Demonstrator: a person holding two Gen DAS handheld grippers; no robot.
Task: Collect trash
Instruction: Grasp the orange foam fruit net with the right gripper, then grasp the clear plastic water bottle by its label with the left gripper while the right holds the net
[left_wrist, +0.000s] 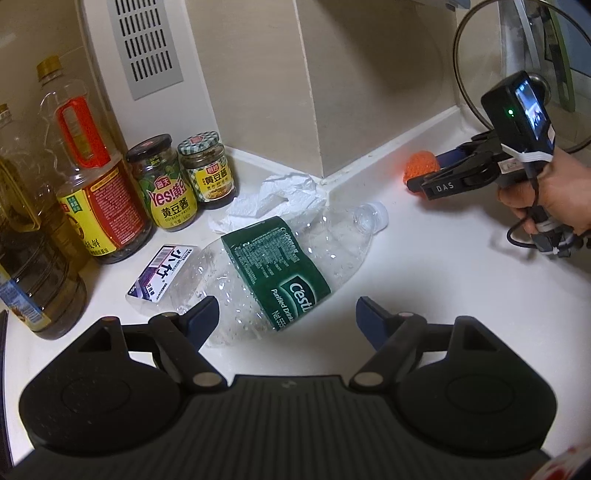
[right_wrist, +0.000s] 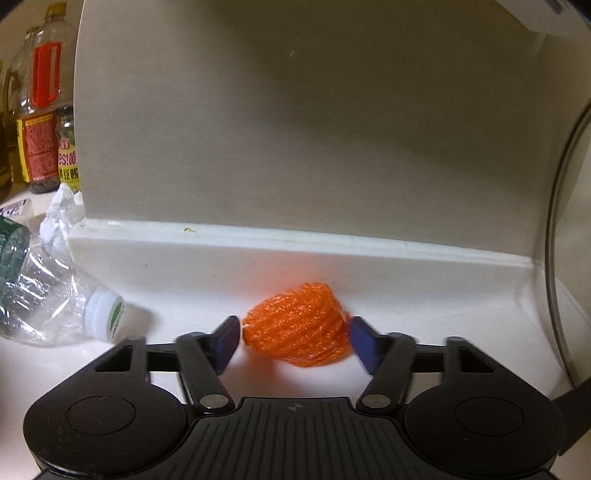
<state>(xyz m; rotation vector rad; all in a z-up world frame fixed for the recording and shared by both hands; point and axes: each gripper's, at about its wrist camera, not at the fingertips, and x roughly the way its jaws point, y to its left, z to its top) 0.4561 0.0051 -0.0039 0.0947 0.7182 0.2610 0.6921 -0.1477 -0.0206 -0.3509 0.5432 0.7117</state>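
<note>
A crushed clear water bottle (left_wrist: 280, 258) with a green label lies on the white counter (left_wrist: 424, 277), its white cap (left_wrist: 376, 214) pointing to the back right. My left gripper (left_wrist: 287, 314) stands open at the bottle's base, the left fingertip over its bottom edge. Behind the bottle lies a crumpled white tissue (left_wrist: 280, 199), and a small purple-and-white box (left_wrist: 162, 273) sits to its left. An orange mesh ball (right_wrist: 299, 325) rests near the wall ledge. My right gripper (right_wrist: 295, 341) is open with a pad right at each side of the ball, which looks unsqueezed.
Tall oil bottles (left_wrist: 88, 166) and two sauce jars (left_wrist: 166, 181) crowd the back left corner. A wall column (left_wrist: 351, 92) juts out behind the tissue. A glass pan lid (left_wrist: 476, 74) leans at the right. A person's hand (left_wrist: 546, 192) holds the right gripper.
</note>
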